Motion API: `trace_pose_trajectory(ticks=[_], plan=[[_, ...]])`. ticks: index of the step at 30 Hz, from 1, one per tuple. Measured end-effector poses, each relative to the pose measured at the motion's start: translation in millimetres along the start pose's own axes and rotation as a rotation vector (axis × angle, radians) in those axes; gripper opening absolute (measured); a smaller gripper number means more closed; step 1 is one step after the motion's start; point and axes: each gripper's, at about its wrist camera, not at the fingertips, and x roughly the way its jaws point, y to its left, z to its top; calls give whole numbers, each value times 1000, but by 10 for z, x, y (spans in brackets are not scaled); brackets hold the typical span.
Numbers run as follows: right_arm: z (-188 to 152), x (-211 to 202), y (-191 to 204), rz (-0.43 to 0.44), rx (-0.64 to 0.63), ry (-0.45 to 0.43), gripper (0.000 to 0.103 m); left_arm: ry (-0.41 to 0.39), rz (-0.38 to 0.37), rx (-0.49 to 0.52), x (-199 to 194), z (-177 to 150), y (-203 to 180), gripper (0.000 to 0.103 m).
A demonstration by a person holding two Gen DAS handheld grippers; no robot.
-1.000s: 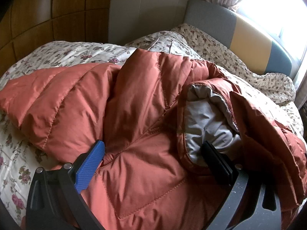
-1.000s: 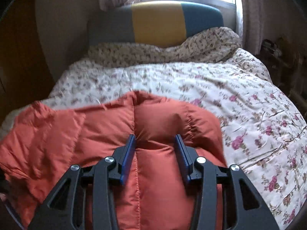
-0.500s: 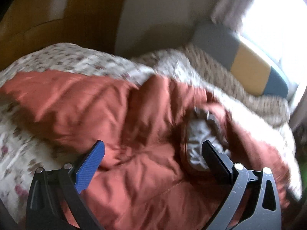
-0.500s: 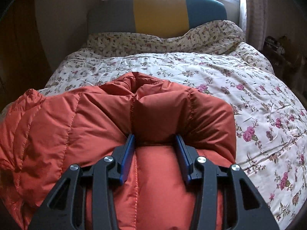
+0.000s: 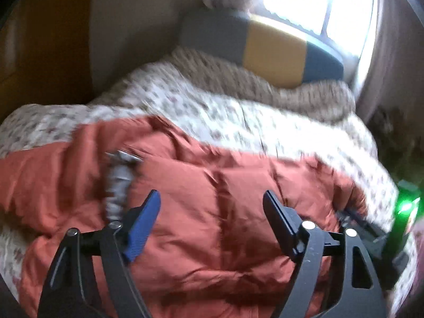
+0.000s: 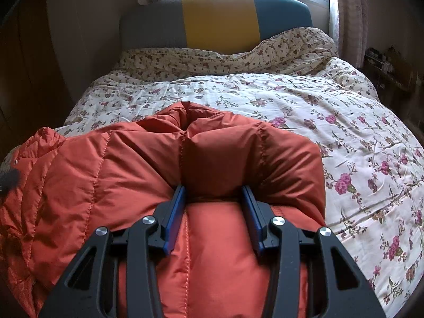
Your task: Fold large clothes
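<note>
The orange puffer jacket [image 6: 148,175] is lying on the bed [image 6: 344,122], right under both sets of tongs. The right tongs [image 6: 213,206] are pinching a thick fold of the jacket between their blue pads. The left tongs [image 5: 212,212] are spread wide over the jacket with nothing in them, though that view's blurry. The striped headboard [image 6: 217,21] is straight ahead of the right tongs.

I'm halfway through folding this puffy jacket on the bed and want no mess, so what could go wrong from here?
1. The right gripper pinches only one thick fold of the jacket; slick fabric could slip out.
2. The left gripper has open jaws over the jacket, holding nothing, so that side may sag and unfold.
3. The left view is blurred, so a hasty grab could miss the gray lining.
</note>
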Motion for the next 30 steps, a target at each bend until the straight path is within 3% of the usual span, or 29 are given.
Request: trace_pose_trajectory(ticks=[2,4,11,19,23,26,30], plan=[[9,-8,8,3,4,-2,43,49,54,5,186,-39,55,71],[13,-9,18,5,5,-5,43,82,46,-19,314,-91,155,71],[18,-4,21,-2,2,-7,44,66,1,-7,420,-287,317,71],[16,-2,18,-5,0,-6,44,43,-60,-62,56,-116,341,92],[18,-2,16,-2,2,-6,44,-47,-53,-176,-290,-19,819,92],[15,0,22,-3,3,-7,44,-142,31,-290,-567,22,1422,92],[17,1,25,-4,3,-7,44,-203,239,-501,-853,-51,2407,92]])
